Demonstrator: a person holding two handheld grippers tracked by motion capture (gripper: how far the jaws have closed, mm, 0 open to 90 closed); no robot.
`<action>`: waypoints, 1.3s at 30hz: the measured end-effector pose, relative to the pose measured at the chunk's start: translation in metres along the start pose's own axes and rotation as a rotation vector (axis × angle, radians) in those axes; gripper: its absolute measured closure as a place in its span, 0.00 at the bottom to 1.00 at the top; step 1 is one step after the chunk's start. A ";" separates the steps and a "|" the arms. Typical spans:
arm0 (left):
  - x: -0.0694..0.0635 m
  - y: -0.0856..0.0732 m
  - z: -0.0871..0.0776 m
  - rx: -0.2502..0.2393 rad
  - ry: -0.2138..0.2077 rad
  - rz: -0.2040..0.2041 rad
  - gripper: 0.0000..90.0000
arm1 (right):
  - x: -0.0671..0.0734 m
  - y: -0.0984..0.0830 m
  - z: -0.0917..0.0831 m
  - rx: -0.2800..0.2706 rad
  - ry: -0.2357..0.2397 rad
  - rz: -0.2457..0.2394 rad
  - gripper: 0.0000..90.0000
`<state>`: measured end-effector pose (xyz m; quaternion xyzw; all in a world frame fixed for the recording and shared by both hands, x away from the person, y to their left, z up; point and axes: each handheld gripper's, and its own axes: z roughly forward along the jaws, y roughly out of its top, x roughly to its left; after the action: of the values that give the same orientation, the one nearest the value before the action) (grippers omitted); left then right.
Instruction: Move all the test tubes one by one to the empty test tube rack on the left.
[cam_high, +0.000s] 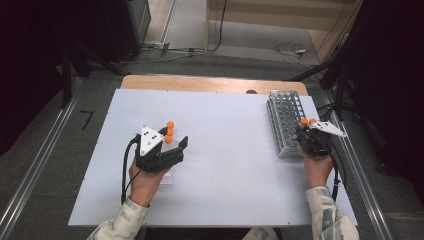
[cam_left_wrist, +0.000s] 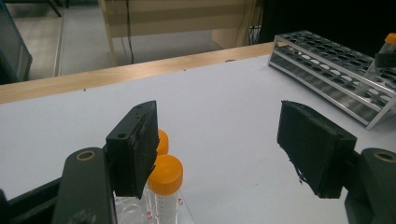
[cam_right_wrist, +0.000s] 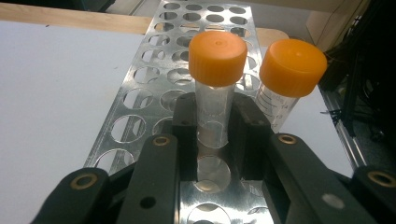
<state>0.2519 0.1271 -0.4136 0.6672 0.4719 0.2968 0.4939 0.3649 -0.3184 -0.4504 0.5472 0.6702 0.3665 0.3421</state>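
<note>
At the near left of the white table (cam_high: 225, 130), the left gripper (cam_left_wrist: 224, 149) gapes wide, holding nothing, with two orange-capped tubes (cam_left_wrist: 164, 184) just beside its left jaw. At the right, the right gripper (cam_right_wrist: 213, 128) clamps a tube (cam_right_wrist: 215, 88) upright over the metal rack (cam_high: 282, 117); another tube (cam_right_wrist: 289, 79) stands beside it.

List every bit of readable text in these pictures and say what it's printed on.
"A3": red, on the clear holder beside the orange-capped tube.
"B3": red, same holder, lower left.
"14": a graduation number on the right-hand tube near the rack; the numbers below it are too blurred to read.
</note>
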 end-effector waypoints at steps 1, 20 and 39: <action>0.000 0.000 0.000 0.000 0.000 0.000 0.33 | 0.000 0.000 0.000 -0.002 -0.001 0.001 0.79; -0.001 -0.001 0.001 0.002 -0.002 0.000 0.33 | 0.001 0.005 -0.010 -0.037 -0.010 -0.011 0.80; -0.002 -0.001 0.002 0.006 -0.004 0.004 0.33 | 0.002 0.013 -0.023 -0.094 -0.010 -0.018 0.81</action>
<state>0.2519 0.1243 -0.4153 0.6702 0.4705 0.2948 0.4925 0.3509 -0.3173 -0.4279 0.5262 0.6554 0.3918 0.3742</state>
